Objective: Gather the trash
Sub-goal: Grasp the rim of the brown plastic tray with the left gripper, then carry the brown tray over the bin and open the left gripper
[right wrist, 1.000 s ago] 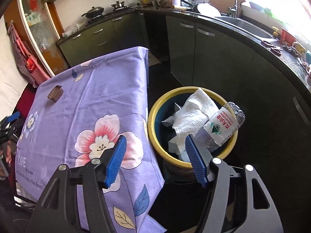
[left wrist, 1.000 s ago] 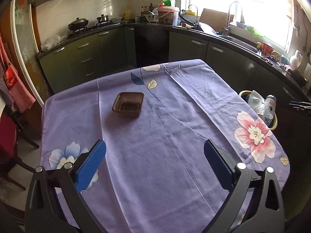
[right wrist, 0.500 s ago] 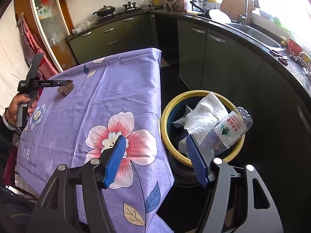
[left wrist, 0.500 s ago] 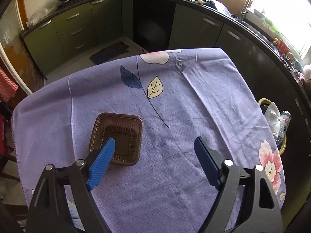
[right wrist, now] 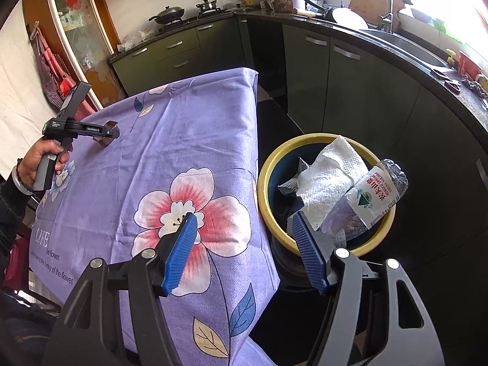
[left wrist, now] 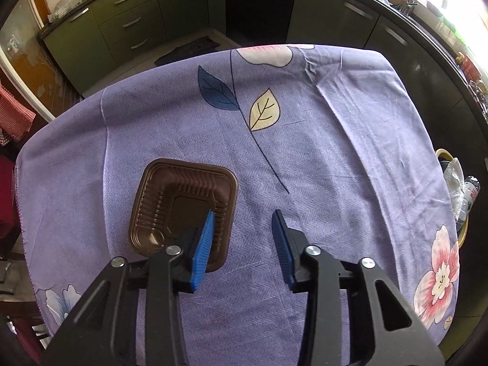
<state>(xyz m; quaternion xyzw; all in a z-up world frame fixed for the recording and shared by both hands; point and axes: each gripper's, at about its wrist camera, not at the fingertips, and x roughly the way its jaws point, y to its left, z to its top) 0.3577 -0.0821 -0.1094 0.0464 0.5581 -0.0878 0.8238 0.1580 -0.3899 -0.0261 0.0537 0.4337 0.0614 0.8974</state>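
A brown ribbed plastic tray point(left wrist: 183, 204) lies on the purple flowered tablecloth point(left wrist: 320, 158). My left gripper point(left wrist: 244, 216) is open; its left finger is inside the tray, its right finger outside past the tray's right rim, so the jaws straddle that rim. The tray point(right wrist: 106, 135) and the left gripper point(right wrist: 111, 134) also show in the right wrist view. My right gripper point(right wrist: 244, 219) is open and empty, over the table's edge beside the yellow-rimmed bin point(right wrist: 271, 164). The bin holds a white paper towel point(right wrist: 332, 177) and a crushed plastic bottle point(right wrist: 372, 195).
Dark green kitchen cabinets point(right wrist: 360, 85) and a black counter with a sink point(right wrist: 405, 42) curve behind the bin. A stove with a wok point(right wrist: 167, 13) is at the back. Red cloth point(left wrist: 12, 113) hangs at the left. The bin point(left wrist: 445, 155) shows past the table's right edge.
My left gripper has moved forward and down to the brown tray and its jaws have narrowed around the tray's right rim. My right gripper has stayed open by the bin.
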